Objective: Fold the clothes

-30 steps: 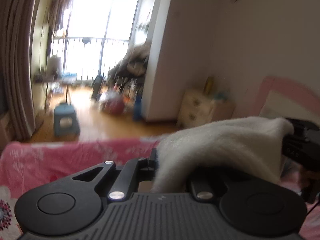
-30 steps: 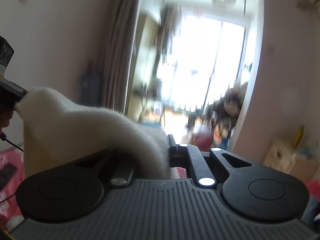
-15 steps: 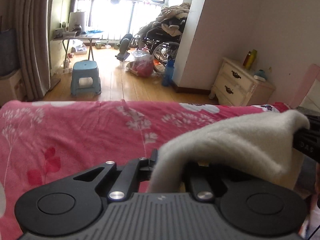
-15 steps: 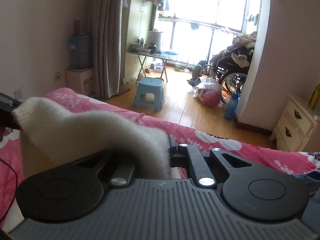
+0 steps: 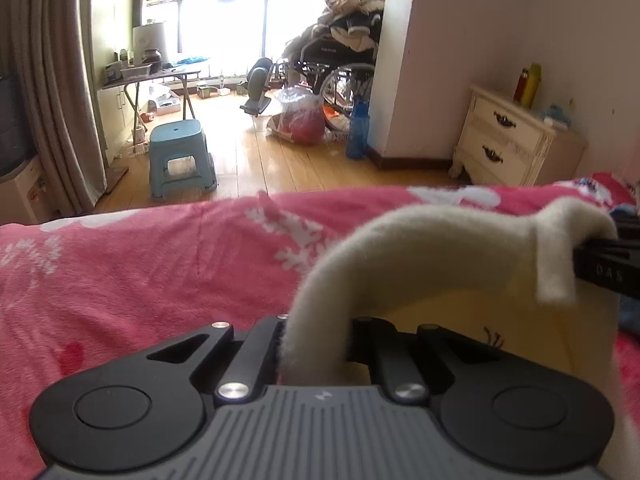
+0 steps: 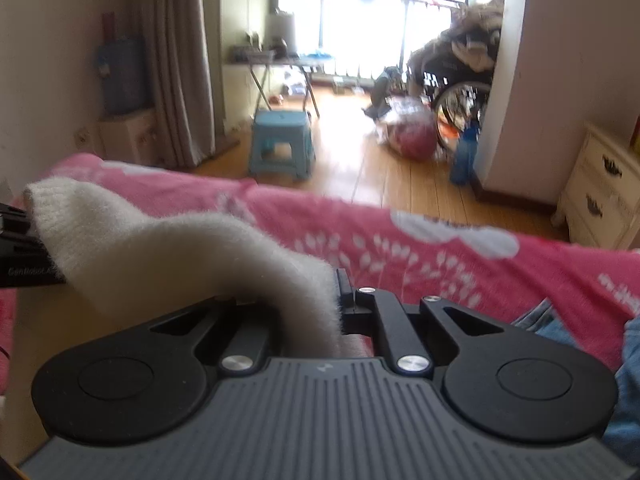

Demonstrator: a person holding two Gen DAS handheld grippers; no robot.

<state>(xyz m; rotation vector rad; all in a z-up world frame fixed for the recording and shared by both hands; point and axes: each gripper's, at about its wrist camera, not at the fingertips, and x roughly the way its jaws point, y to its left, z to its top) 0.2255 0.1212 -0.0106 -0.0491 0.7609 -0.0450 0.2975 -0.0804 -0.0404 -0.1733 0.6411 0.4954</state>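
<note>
Both tongs [image 5: 316, 332] [image 6: 320, 304] clamp the cream garment [image 5: 420, 248]

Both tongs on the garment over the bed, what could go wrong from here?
1. The fuzzy cream knit garment sags between the left tongs and right tongs; it may land creased.
2. Each grips only an edge, so a tug might slip it.
3. Blue denim on the pink floral bedspread may crowd placement.

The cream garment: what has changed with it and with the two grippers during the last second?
Both grippers tipped downward: the views swung from wall and window to the pink bedspread. The cream garment stays pinched in the left gripper and right gripper, now sagging more between them.
</note>
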